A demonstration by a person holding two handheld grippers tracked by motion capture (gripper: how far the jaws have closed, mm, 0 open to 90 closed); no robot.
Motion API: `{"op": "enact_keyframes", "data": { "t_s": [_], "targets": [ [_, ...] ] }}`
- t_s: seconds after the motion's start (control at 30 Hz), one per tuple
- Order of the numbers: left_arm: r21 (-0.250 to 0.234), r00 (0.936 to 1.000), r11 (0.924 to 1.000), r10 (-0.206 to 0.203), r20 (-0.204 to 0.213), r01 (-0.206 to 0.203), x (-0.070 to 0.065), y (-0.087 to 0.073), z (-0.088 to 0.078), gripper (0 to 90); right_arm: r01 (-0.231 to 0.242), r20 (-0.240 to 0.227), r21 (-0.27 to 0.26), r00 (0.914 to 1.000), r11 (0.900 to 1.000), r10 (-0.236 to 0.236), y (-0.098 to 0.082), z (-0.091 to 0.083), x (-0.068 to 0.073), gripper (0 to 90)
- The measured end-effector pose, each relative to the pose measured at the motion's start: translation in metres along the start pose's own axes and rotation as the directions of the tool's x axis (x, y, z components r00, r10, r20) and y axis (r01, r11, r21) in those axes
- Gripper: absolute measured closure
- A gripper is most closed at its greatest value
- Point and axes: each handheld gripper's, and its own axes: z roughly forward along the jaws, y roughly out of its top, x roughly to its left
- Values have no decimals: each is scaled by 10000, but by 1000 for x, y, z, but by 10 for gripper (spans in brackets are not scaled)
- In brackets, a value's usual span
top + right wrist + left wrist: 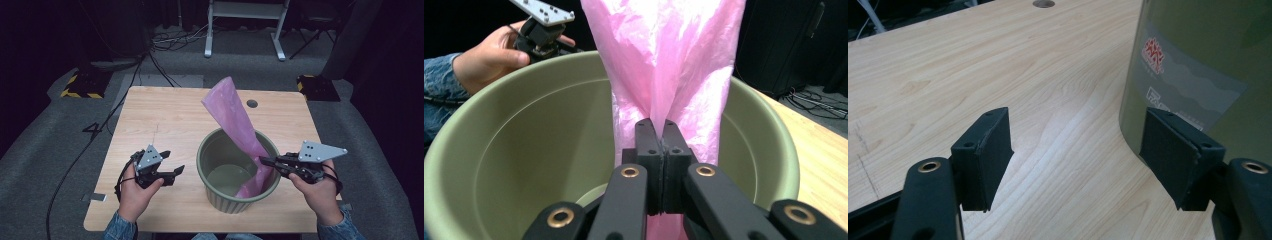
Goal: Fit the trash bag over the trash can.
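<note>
An olive-green bucket (215, 192) stands on the wooden table (165, 120), toward its front. A pink plastic bag (234, 112) rises out of the bucket and leans back over the table. My right gripper (263, 160) reaches over the bucket's right rim, shut on the pink bag (669, 60); the bag is pinched between its pads (648, 135). My left gripper (171, 164) hovers open left of the bucket with nothing between its pads (985, 150). In the left gripper view the bucket's wall (1208, 60) with a printed label stands close beside the right jaw.
The table has a round cable hole (252, 103) at the back right. Yellow-black striped blocks (80, 85) sit on the grey floor off the table's back left and back right corners. A white desk frame (245, 25) and cables lie farther back.
</note>
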Motion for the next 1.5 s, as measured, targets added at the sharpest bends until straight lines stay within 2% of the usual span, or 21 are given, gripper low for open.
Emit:
{"op": "enact_keyframes", "data": {
  "t_s": [0.13, 0.3, 0.63, 0.87, 1.03, 1.17, 1.27, 1.5],
  "targets": [
    [-174, 9997, 9996, 226, 81, -224, -5, 10, -3, 288, -164, -10, -21, 9999, 9999, 164, -6, -2, -1, 894],
    [-292, 9989, 9986, 437, 196, -431, -10, 21, -6, 287, -350, -20, 203, 9994, 9992, 350, -14, -2, -1, 889],
    [-728, 9955, 9937, 882, 335, -856, -22, 46, -19, 286, -309, 28, 200, 9995, 9993, 308, -15, -4, 3, 882],
    [-745, 9894, 9884, 1366, 498, -1327, -31, 68, -24, 286, -320, 35, 189, 9995, 9993, 320, -15, -5, 2, 883],
    [-941, 9841, 9829, 1648, 661, -1583, -37, 83, -28, 288, -326, 34, 166, 9995, 9993, 326, -15, -4, 2, 883],
    [-1280, 9813, 9782, 1745, 817, -1633, -40, 95, -34, 283, -331, 42, 181, 9994, 9993, 330, -14, -4, 2, 884],
    [-1579, 9792, 9760, 1685, 1132, -1497, -42, 104, -36, 281, -294, 59, 202, 9996, 9994, 293, -14, -4, 3, 884],
    [-2048, 9617, 9683, 1847, 2027, -1427, -56, 128, -22, 279, -163, 21, 306, 9999, 9994, 163, -13, -2, 5, 882]
  ]
}}
